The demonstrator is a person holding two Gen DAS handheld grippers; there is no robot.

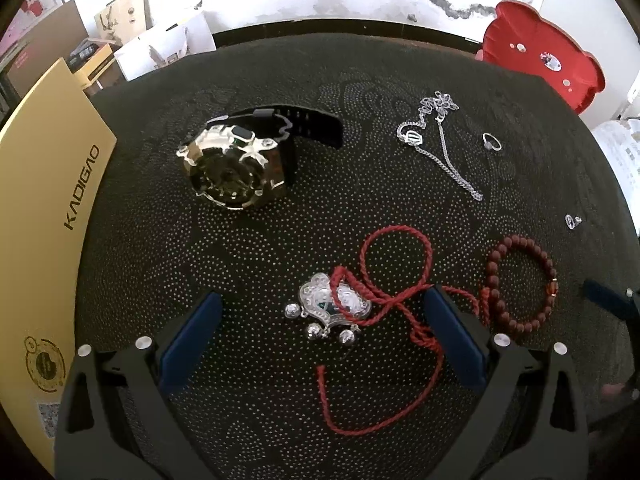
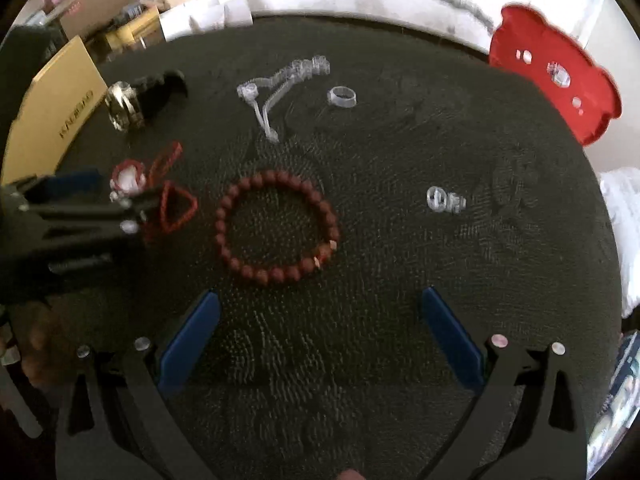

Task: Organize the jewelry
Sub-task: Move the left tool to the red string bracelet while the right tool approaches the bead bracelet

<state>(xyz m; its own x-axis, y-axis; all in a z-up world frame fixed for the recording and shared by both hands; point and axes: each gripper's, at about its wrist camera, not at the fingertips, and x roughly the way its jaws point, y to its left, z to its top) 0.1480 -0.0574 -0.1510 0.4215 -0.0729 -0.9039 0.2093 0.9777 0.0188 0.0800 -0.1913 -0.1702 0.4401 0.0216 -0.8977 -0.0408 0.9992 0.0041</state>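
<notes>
I judge the job barely begun: nearly all the jewelry lies loose on the dark dotted mat (image 1: 280,92), and the red tray (image 1: 536,44) at about 1 o'clock in my left wrist view holds only a few small pale pieces, too small to identify

My left gripper (image 1: 322,320) has its fingers spread wide, holding nothing, hovering low over the silver pendant (image 1: 332,302). The pendant sits between the blue pads (image 1: 188,344), at 6 o'clock from mat centre, with its red cord (image 1: 396,280) looping toward 3 o'clock and passing under or against the right-hand pad; I cannot tell which

My right gripper (image 2: 320,328) is also wide apart and empty, with the bead bracelet (image 2: 276,226) just ahead of it at 12 o'clock. That view is blurred

Still left to sort, as I see it:
- watch (image 1: 236,160), at 10 o'clock, near the yellow box (image 1: 52,184)
- silver chain (image 1: 436,136), at 1 o'clock
- ring (image 1: 491,143), just beside the chain
- a small clear piece (image 1: 573,221) at 3 o'clock, possibly an earring
</notes>
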